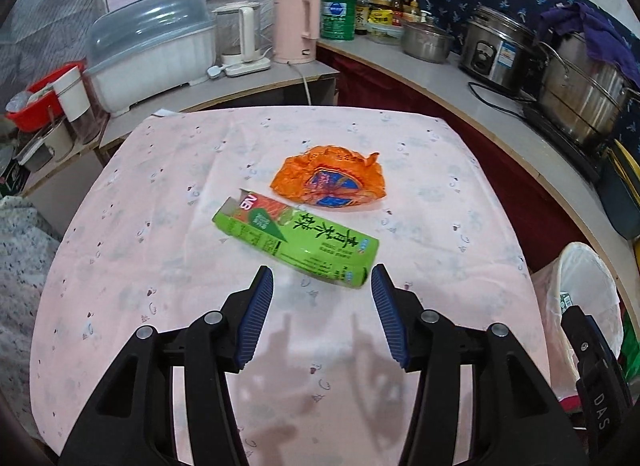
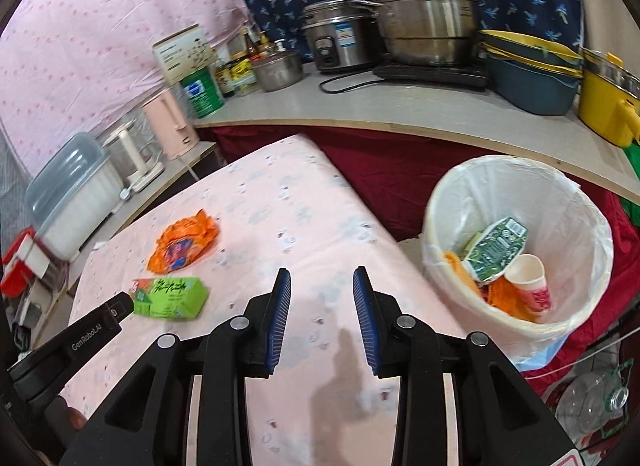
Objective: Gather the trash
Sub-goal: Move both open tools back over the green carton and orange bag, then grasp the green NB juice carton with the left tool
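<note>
In the left wrist view, the green carton (image 1: 296,244) lies flat on the pink-clothed tabletop (image 1: 160,225), slanting from centre left down to just above the tips of the left hand-held gripper (image 1: 322,282). Its lower right corner sits close beside the right-hand blue pad, with no contact visible. The jaws stand partly open and nothing is between them. Just beyond the carton, toward the upper middle of the frame, the crumpled orange wrapper (image 1: 330,179) rests on the cloth, almost touching the carton's far edge.

In the right wrist view, the right hand-held gripper (image 2: 322,282) hangs over bare cloth at the frame's centre, jaws somewhat apart and empty. The carton (image 2: 172,297) and wrapper (image 2: 184,240) lie to its left, well apart from its pads; the tip of the left hand-held gripper (image 2: 120,308) reaches the carton's near end from the lower left. At the right of that frame, off the tabletop's edge, stands a white bin with a plastic liner (image 2: 448,201), holding a green-printed packet (image 2: 494,248), a paper cup (image 2: 530,278) and orange scraps (image 2: 508,298).
</note>
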{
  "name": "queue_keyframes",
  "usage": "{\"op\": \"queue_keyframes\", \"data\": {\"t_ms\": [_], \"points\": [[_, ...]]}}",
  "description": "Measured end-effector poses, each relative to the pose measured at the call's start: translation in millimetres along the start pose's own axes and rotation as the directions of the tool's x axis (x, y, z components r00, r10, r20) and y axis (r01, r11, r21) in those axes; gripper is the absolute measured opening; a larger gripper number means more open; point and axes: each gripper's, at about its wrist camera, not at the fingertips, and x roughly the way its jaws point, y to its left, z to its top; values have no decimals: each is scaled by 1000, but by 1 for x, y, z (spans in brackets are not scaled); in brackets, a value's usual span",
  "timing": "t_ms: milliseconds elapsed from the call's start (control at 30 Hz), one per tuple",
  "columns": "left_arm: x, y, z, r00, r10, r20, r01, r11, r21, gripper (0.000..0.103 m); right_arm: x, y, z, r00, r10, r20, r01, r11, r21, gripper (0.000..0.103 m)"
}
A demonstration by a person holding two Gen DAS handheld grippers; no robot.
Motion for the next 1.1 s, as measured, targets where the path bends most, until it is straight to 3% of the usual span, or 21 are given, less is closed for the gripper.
{"op": "queue_keyframes", "data": {"t_ms": [267, 600, 900, 1100], "points": [[18, 35, 2, 997, -8, -73, -1, 992, -123, 49, 16, 29, -7, 999, 25, -37, -27, 999, -47, 32], [57, 35, 14, 983, -63, -171, 11, 956, -292, 49, 50, 40, -2, 996, 39, -80, -44, 997, -63, 32], [113, 24, 38, 962, -39, -271, -70, 921, -382, 49, 90, 44, 20, 994, 49, -102, -57, 996, -75, 32], [135, 18, 47, 957, 4, -290, -117, 920, -374, 63, 113, 53, 34, 991, 63, -116, -73, 993, -87, 32]]}}
